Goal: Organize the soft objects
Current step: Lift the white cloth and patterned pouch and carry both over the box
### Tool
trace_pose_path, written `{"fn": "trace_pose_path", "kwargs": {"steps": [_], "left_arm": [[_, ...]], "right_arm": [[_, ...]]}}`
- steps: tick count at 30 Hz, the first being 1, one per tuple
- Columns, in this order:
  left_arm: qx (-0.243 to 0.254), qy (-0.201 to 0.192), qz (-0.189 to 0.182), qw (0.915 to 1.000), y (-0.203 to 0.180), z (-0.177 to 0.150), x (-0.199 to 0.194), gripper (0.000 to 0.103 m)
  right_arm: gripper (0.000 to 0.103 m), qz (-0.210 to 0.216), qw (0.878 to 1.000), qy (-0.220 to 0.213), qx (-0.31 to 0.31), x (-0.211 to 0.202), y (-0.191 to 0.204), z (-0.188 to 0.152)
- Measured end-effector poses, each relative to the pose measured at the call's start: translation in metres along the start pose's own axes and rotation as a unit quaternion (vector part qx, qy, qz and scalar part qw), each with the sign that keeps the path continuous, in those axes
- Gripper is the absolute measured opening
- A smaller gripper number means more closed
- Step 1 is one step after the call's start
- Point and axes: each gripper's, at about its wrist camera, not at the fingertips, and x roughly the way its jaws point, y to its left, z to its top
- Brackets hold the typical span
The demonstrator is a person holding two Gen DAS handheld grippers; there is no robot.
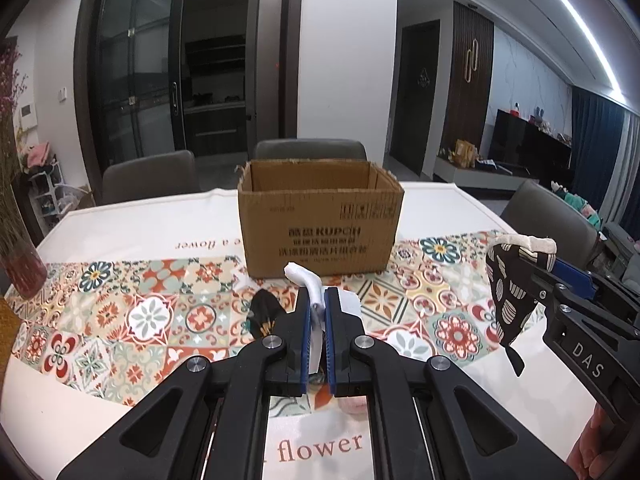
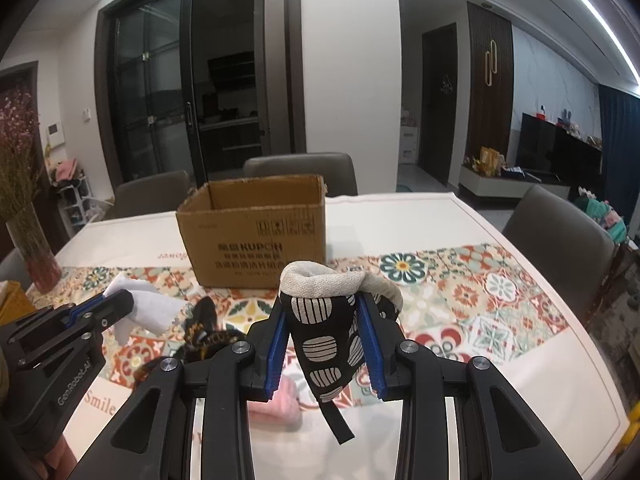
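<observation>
Left-wrist view: left gripper point(image 1: 317, 308) has its jaws clamped on a white cloth point(image 1: 310, 280), box point(image 1: 320, 224) at 12 o'clock on the surface point(image 1: 120, 220); mitt point(image 1: 510, 280) hangs at 3 o'clock. Right-wrist view: right gripper point(image 2: 326, 320) has its jaws pinching the mitt point(image 2: 324, 320), pink cloth point(image 2: 280, 404) at 7 o'clock, dark cloth point(image 2: 204, 332) at 9 o'clock.

Grey chairs point(image 1: 310, 148), flower vase point(image 2: 38, 260), dark TV cabinet point(image 1: 532, 146)

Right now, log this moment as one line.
left tool: shut on white cloth | right tool: shut on mitt | both lifted | box: open, ahead | pink cloth, dark cloth: on table
</observation>
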Motion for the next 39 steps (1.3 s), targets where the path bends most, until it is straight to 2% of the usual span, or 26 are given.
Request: {"fn": "trace_pose_path", "kwargs": {"steps": [22,29,39], "left_arm": [[-0.006,-0.089,0.028,0.9956,0.005,0.062,-0.015,0.008],[-0.002,-0.12,0.038,0.9921,0.009,0.087,-0.008,0.008],[-0.006,-0.139,0.05,0.989,0.021,0.113,0.016,0.008]], "right_arm": [[0.035,0.044,0.994,-0.091,-0.033,0.006,0.015,0.062],[0.035,0.056,0.991,-0.113,-0.041,0.023,0.022,0.081],[0.035,0.072,0.988,-0.124,-0.054,0.058,0.033,0.104]]}}
